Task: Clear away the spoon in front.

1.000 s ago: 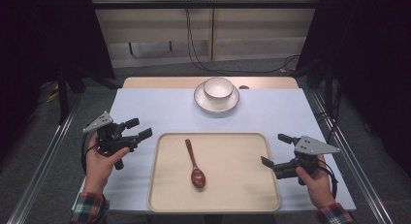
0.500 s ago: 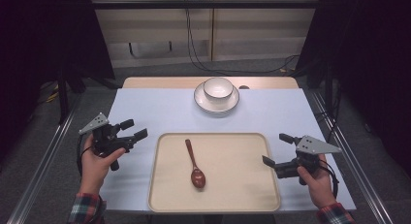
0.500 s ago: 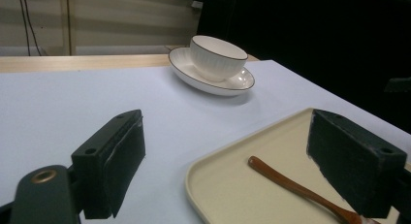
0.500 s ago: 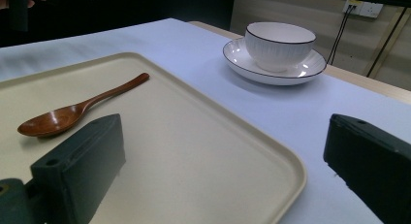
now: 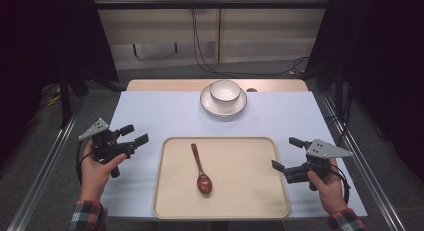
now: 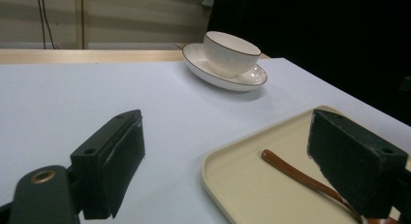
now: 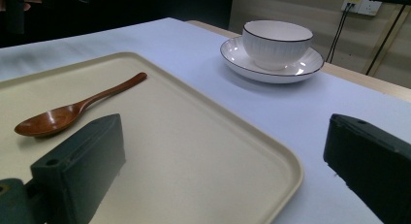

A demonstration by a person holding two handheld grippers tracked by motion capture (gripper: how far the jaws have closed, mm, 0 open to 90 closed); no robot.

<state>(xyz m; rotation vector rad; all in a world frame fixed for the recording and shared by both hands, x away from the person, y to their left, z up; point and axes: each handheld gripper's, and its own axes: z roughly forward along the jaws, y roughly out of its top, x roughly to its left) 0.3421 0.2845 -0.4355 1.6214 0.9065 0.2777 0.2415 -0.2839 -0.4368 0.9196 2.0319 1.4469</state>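
So spoon (image 5: pixel 200 168) lies lengthwise on tray (image 5: pixel 250 201), bowl end twd person; both grippers' jaws apart.

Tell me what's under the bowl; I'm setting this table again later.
The bowl stands on a white saucer, which rests on the table. The saucer's middle is covered by the bowl.

The left hand (image 5: pixel 95 171) comes in at the near left corner of the table and holds the left gripper (image 5: pixel 135 134) above the table's left edge, jaws wide apart with nothing between them, pointing right and slightly away. The right hand (image 5: pixel 327 188) comes in at the near right corner and holds the right gripper (image 5: pixel 286 153) above the right edge, jaws also spread and empty, pointing left. Both wrists wear plaid cuffs, and a cable loops from each gripper.
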